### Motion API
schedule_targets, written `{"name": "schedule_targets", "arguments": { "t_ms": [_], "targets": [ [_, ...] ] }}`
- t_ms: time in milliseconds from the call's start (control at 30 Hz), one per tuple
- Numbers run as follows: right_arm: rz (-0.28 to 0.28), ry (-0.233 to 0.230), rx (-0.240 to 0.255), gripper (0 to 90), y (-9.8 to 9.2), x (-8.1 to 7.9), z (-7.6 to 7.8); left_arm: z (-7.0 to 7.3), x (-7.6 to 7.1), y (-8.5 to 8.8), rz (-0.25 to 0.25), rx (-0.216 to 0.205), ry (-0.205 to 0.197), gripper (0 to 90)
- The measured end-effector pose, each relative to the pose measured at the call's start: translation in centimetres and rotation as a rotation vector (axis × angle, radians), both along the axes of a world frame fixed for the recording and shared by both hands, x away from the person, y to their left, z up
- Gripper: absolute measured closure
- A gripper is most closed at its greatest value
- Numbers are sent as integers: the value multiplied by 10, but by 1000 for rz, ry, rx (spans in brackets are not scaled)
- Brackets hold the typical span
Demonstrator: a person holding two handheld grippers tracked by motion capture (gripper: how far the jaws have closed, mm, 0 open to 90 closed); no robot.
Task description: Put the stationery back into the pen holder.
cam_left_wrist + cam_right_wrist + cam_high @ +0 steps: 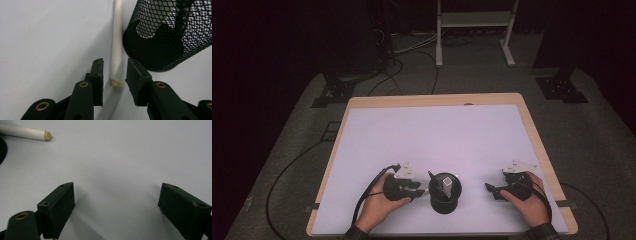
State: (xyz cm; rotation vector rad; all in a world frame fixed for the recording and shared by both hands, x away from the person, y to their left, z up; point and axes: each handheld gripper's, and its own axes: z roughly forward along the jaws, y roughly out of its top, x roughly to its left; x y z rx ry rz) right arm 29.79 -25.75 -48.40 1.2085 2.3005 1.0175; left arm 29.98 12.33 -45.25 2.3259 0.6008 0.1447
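Note:
A white stick (117, 50) with a beige end lies flat on the white mat, close beside a black mesh cup (160, 42). My left gripper (115, 62) is low over the mat with one jaw on each side of the stick's near end. A small gap shows on both sides, so the pads do not press on it. In the high view the left gripper (422, 192) sits just left of the mesh cup (445, 195), which holds a pale object and a dark pen. My right gripper (116, 187) stands open with bare mat between its jaws, right of the cup (490, 189).
A white stick with a beige tip (25, 131) lies at the top left of the right gripper view; I cannot tell if it is the same one. The white mat (432, 135) covers a wooden table (532, 130). Cables trail off both sides.

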Motion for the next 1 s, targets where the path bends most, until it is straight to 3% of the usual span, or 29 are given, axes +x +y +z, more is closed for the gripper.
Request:
{"name": "schedule_targets", "arguments": {
  "t_ms": [200,333,600,767,1000],
  "targets": [
    [1,-1,0,124,0,0,0,-9,3,-7,-6,46,8,702],
    [0,0,0,124,0,0,0,-9,4,-8,3,50,0,775],
    [1,-1,-1,124,0,0,0,-7,4,-6,2,58,0,787],
    [0,-1,0,124,0,0,0,-4,4,7,25,58,-3,787],
    [0,0,1,124,0,0,0,-4,0,41,81,64,7,787]
  ]
}}
